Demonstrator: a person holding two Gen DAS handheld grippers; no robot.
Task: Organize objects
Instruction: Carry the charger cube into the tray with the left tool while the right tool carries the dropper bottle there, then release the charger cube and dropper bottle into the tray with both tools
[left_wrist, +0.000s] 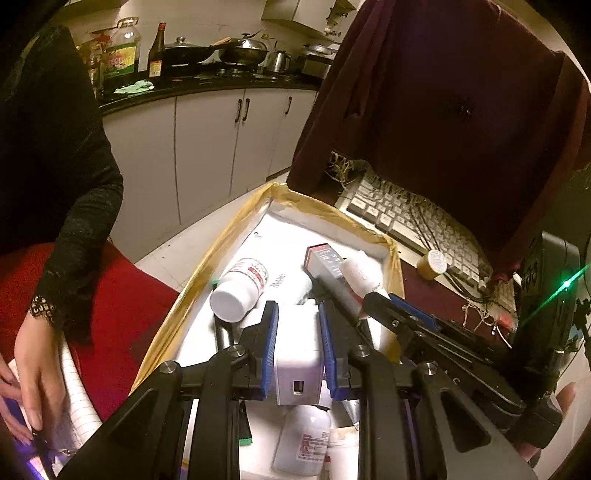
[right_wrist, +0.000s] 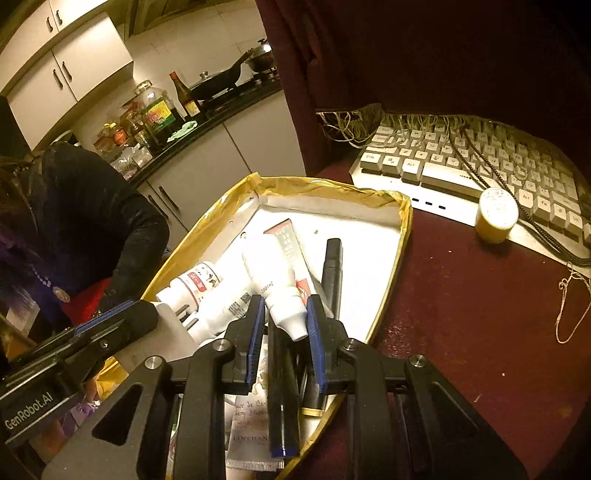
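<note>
A shallow box with a gold-taped rim (left_wrist: 221, 236) (right_wrist: 332, 190) holds a white pill bottle (left_wrist: 240, 288), a white tube (right_wrist: 284, 280), a black marker (right_wrist: 332, 266) and several other small items. My left gripper (left_wrist: 298, 308) hangs over the box's near end, shut on a white charger block (left_wrist: 297, 354). My right gripper (right_wrist: 285, 301) is over the box's right side. A dark pen with a blue end (right_wrist: 282, 387) runs between its blue pads, which look shut on it. The white tube's cap lies just under its tips.
A white keyboard (right_wrist: 461, 158) with a yellow thread spool (right_wrist: 496, 216) beside it sits on the maroon table (right_wrist: 461, 332). A maroon cloth (left_wrist: 443, 92) hangs over the keyboard's far side. A person in black (left_wrist: 55, 147) stands left of the box, hand (left_wrist: 33, 354) on a notebook.
</note>
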